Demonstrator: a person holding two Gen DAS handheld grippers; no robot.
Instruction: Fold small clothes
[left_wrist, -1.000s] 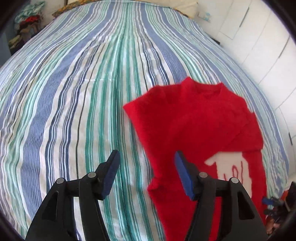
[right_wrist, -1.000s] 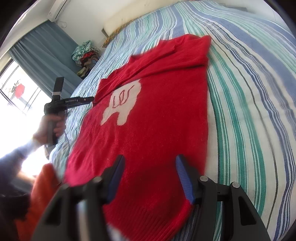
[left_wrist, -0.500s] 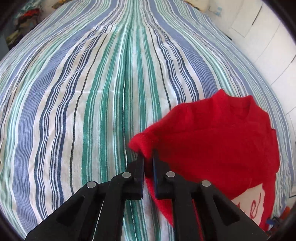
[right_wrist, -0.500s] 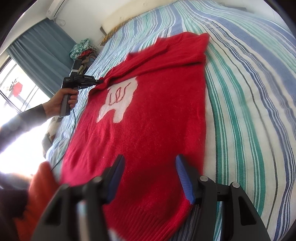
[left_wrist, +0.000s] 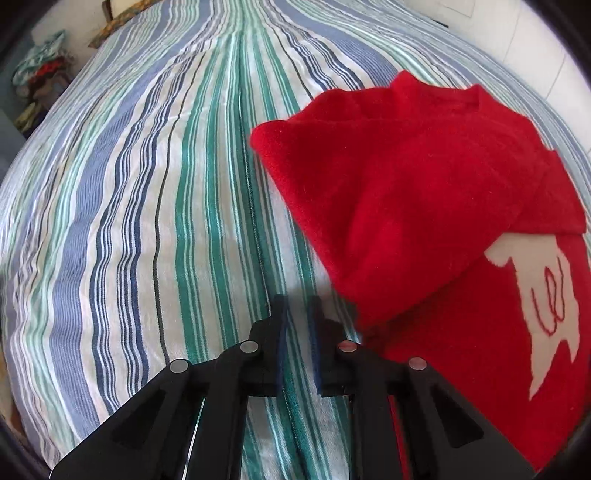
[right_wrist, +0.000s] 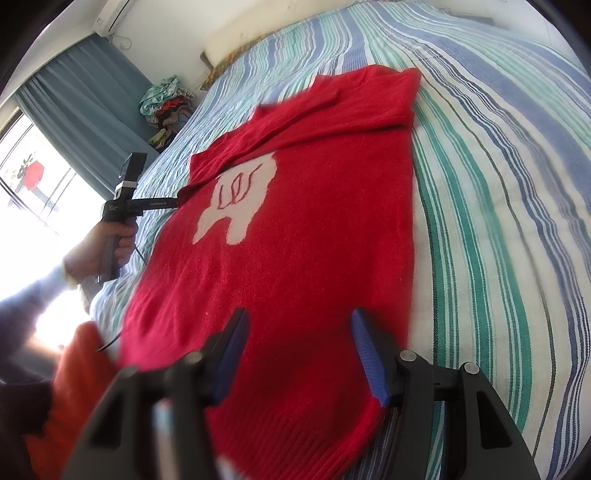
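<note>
We are partway through folding the red sweater. It lies flat on the striped bed, right under and ahead of the right claw. One sleeve is already laid across the chest, and it covers the top of the white picture on the front.

The right claw is about half wide and holds nothing. Its tips hang just over the bottom hem. The left claw is narrow and closing. In its gap we see only the bed stripes, no red cloth. The folded sleeve lies just beside its right finger. From the right claw's view, the left claw's tip sits at the sweater's far left edge. We cannot tell if it pinches a bit of cloth there.

Next, we think a claw must grab a side or the hem and fold it over. The knit is soft and thick, so the claw should bite the sweater only, not the sheet under it.

Far past the left claw we see a pile of clothes and a blue curtain. Something orange sits close to the left of the right claw. Nothing lies on the sweater to block the fold.
</note>
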